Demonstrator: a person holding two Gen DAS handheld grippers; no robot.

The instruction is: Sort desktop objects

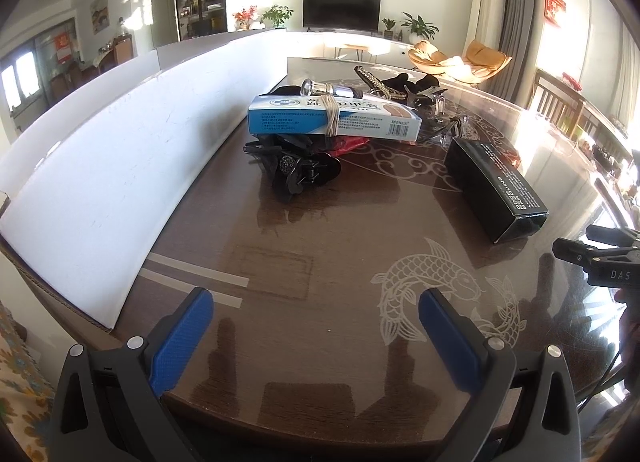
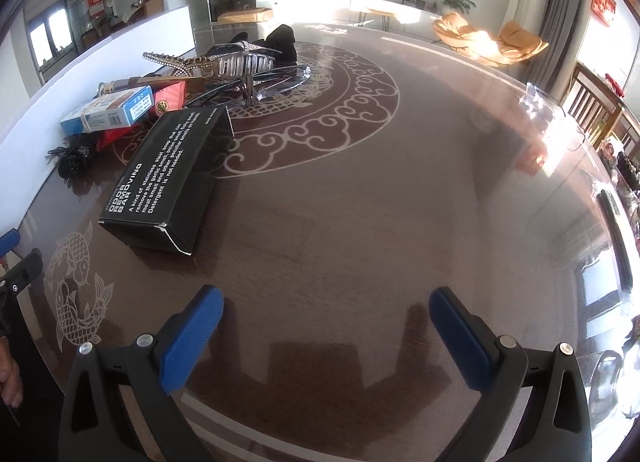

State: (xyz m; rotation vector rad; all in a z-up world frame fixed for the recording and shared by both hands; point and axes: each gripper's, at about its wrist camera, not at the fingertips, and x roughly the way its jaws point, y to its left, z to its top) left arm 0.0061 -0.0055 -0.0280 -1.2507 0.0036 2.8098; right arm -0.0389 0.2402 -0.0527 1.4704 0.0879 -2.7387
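Left gripper [image 1: 316,326]: jaws wide apart, nothing between the blue pads [image 1: 182,342]; it hangs over the near edge of the table, just right of the white board.
Right gripper [image 2: 326,328]: jaws wide apart, nothing between them; it hangs over a bare stretch of the table near its near edge, with the black box ahead and to the left. Its black body also shows at the right border of the left wrist view [image 1: 608,266].
Table [image 2: 400,202]: dark brown, glossy, with pale fish drawn near the near edge and a ring of cloud scrolls toward the middle.
White board [image 1: 120,166]: stands upright along the left side of the table, running from the near edge toward the far edge.
Black box [image 2: 168,178]: lies flat with white print on top, between the fish drawing and the scroll ring, apart from the heap.
Heap of small things: sits beside the white board, toward the far part of the table.
Blue and white box [image 1: 334,120]: rests on top of the heap, tilted, with a rubber band around its middle.
Black hair clip [image 1: 298,172]: lies on the table at the near foot of the heap.
Red item [image 2: 170,100]: partly under the blue and white box; what it is cannot be told.
Studded clip [image 2: 176,62]: lies at the far side of the heap, next to black fabric [image 2: 282,42].
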